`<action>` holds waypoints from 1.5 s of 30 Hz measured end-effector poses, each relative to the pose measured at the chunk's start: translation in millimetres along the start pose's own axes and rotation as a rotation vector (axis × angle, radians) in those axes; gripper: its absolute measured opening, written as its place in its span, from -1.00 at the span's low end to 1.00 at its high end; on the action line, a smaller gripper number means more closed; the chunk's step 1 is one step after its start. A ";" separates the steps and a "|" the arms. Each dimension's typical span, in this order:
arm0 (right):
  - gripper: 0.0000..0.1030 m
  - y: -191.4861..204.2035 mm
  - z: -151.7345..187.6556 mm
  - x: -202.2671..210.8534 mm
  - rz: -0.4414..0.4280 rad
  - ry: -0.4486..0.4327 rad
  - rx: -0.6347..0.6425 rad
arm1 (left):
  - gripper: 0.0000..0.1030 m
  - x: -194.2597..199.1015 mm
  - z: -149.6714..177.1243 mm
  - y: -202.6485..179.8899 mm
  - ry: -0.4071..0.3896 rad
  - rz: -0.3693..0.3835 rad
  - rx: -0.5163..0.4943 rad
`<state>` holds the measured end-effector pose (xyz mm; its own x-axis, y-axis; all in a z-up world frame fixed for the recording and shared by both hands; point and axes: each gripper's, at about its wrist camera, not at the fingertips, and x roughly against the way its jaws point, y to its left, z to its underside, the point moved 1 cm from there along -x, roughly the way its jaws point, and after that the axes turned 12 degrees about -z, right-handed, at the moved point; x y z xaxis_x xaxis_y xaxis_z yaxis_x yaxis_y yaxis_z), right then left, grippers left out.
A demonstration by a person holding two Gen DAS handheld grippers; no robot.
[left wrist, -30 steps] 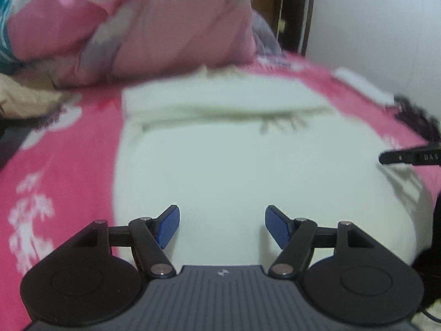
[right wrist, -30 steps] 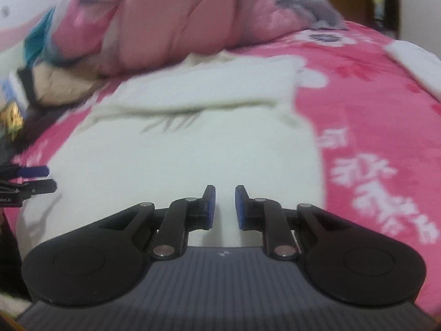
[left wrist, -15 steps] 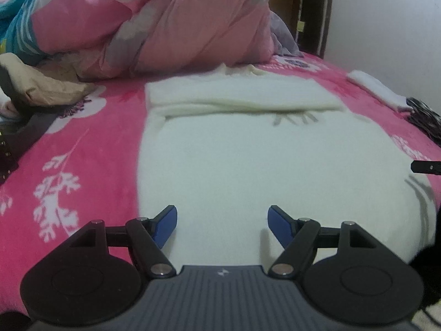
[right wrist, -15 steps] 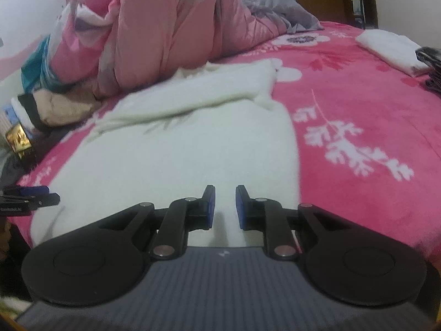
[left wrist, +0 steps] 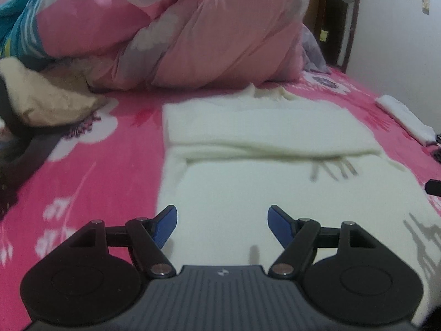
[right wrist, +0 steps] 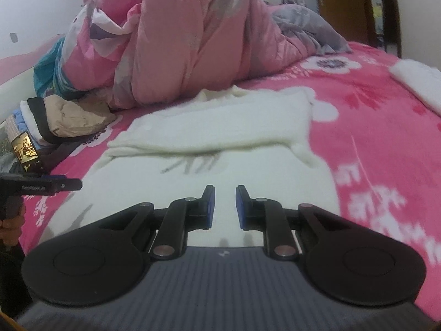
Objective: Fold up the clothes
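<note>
Left wrist view. My left gripper (left wrist: 222, 227) is hovering with its fingers (left wrist: 165, 224) spread wide, holding nothing. The cream garment (left wrist: 275, 193) is lying flat on the pink floral bed cover (left wrist: 96, 165), directly ahead of and beneath the fingers; its far end is folded back over itself into a band (left wrist: 264, 127) beyond the fingertips. Farther ahead, a pink quilt (left wrist: 206, 35) is heaped up; ahead to the left, a beige cloth (left wrist: 41, 102) is lying. A white folded cloth (left wrist: 402, 115) is resting far off to the right.

Right wrist view. My right gripper (right wrist: 223, 207) is showing its fingers (right wrist: 209, 207) nearly together, a narrow gap between the blue pads, nothing between them. The cream garment (right wrist: 220, 149) is stretching ahead of the fingers, its left part under them. To the left, the tip of my left gripper (right wrist: 41, 186) is reaching in over the garment's edge. A phone (right wrist: 25, 149) with a lit screen is standing farther left.
</note>
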<state>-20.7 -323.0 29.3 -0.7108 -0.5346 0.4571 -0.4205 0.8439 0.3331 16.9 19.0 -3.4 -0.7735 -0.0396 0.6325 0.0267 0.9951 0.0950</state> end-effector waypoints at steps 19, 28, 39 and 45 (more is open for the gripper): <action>-0.64 -72.1 -91.4 -176.7 0.125 0.081 0.081 | 0.54 -150.7 -57.4 -0.1 0.054 -0.037 0.101; -0.63 -96.1 -89.7 -177.7 0.083 0.064 -0.070 | 0.54 -148.3 -56.7 15.9 0.031 -0.016 0.162; -0.63 -119.9 -96.5 -193.4 0.172 0.065 -0.079 | 0.54 -147.0 -83.8 -9.3 -0.018 -0.005 0.092; -0.62 -112.4 -90.3 -196.2 0.187 0.067 -0.005 | 0.57 -164.2 -69.6 -17.4 -0.001 -0.055 0.035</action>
<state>216.9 -317.0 -23.4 -0.7372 -0.3709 0.5648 -0.2824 0.9285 0.2412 187.5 1.9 -55.5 -0.7736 -0.0939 0.6267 -0.0377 0.9940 0.1024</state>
